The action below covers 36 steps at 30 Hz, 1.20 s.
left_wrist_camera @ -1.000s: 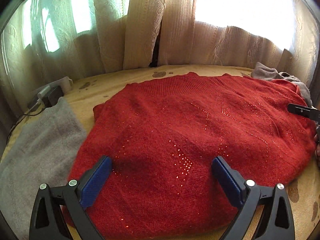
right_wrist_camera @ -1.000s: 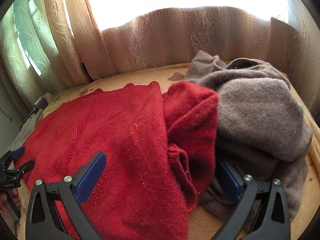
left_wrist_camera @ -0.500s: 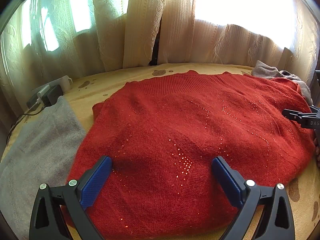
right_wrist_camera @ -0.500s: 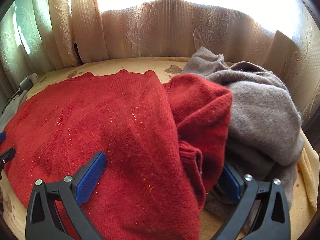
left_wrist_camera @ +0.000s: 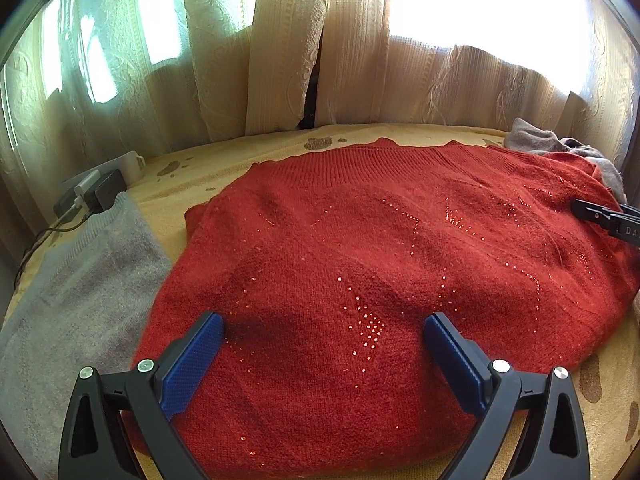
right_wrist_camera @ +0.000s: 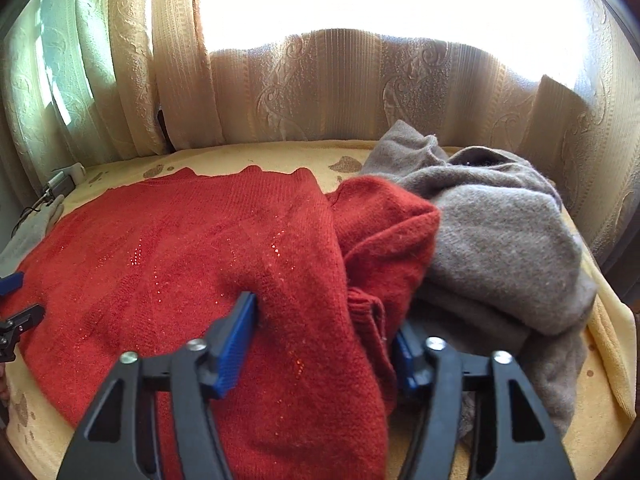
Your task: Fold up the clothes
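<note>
At the far left, a folded pale grey knit garment [left_wrist_camera: 76, 280] lies flat on the yellow patterned bed cover [left_wrist_camera: 224, 168], set aside so the working area stays free. The left gripper [left_wrist_camera: 324, 336] hovers over the near hem of the red knit sweater with sequin dots [left_wrist_camera: 360, 248], its jaws fully apart and holding nothing, apparently waiting for its turn. The sweater body is spread flat in the middle of the bed, ready for folding. The right gripper [right_wrist_camera: 326, 328] sits at the sweater's right edge; its jaws are closing with a ridge of red knit between them, probably to lift that side inward. The red sleeve [right_wrist_camera: 384, 236] lies bunched against a crumpled grey-brown knit garment [right_wrist_camera: 500, 240] at the right.
</note>
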Tool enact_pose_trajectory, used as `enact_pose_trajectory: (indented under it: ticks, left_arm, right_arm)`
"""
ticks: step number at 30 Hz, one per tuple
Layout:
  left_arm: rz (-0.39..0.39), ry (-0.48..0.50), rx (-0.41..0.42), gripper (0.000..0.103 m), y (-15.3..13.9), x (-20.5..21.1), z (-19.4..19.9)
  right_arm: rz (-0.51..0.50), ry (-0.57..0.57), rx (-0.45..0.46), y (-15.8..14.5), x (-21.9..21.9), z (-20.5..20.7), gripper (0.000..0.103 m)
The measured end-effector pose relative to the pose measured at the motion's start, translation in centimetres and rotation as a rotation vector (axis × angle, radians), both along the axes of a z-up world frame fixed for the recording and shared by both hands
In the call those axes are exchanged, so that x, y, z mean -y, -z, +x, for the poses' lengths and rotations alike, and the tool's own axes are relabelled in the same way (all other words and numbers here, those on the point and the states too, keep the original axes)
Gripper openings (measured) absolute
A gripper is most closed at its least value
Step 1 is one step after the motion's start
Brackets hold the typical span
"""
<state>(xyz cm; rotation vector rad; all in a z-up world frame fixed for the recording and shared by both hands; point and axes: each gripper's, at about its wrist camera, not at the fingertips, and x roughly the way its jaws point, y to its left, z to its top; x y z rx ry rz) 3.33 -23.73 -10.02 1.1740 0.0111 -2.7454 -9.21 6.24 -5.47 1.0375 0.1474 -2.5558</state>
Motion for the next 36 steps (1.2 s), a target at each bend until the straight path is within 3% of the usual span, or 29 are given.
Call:
enact_pose_trajectory:
  ticks: [1,7,14,18,21,26,33,36]
  left_arm:
    - [-0.007,-0.001,0.002,0.102,0.0,-0.1,0.0]
    - [-0.053,-0.012,0.010,0.102,0.2,-0.5,-0.2]
    - [-0.229,-0.052,-0.019,0.102,-0.1,-2.5,0.3]
    - [-0.234,-0.055,-0.033,0.102,-0.4,-2.5,0.4]
    - [-0.158,-0.062,-0.043,0.102,-0.7,-1.4,0.5]
    - [0.045,-0.057,-0.097,0.102,-1.9,1.2,1.3]
    - [0.490,-0.031,-0.235,0.102,-4.0,9.3,3.7]
    - [0.635,-0.017,-0.272,0.102,-4.0,11.6,3.9]
  right_arm:
    - [0.003,-0.002,-0.007,-0.1,0.1,0.1,0.054]
    - [0.013,-0.012,-0.040,-0.5,0.4,0.6,0.048]
    - [0.047,-0.020,-0.076,-0.7,1.0,1.3,0.047]
    - [0.047,-0.018,-0.083,-0.8,0.9,1.4,0.047]
    - [0.035,-0.018,-0.091,-0.9,0.8,1.4,0.047]
    - [-0.004,-0.032,-0.105,-1.3,0.2,2.0,0.045]
    - [-0.100,-0.041,-0.086,-2.3,-1.1,2.6,0.032]
    - [-0.105,-0.048,-0.090,-2.5,-1.0,2.8,0.031]
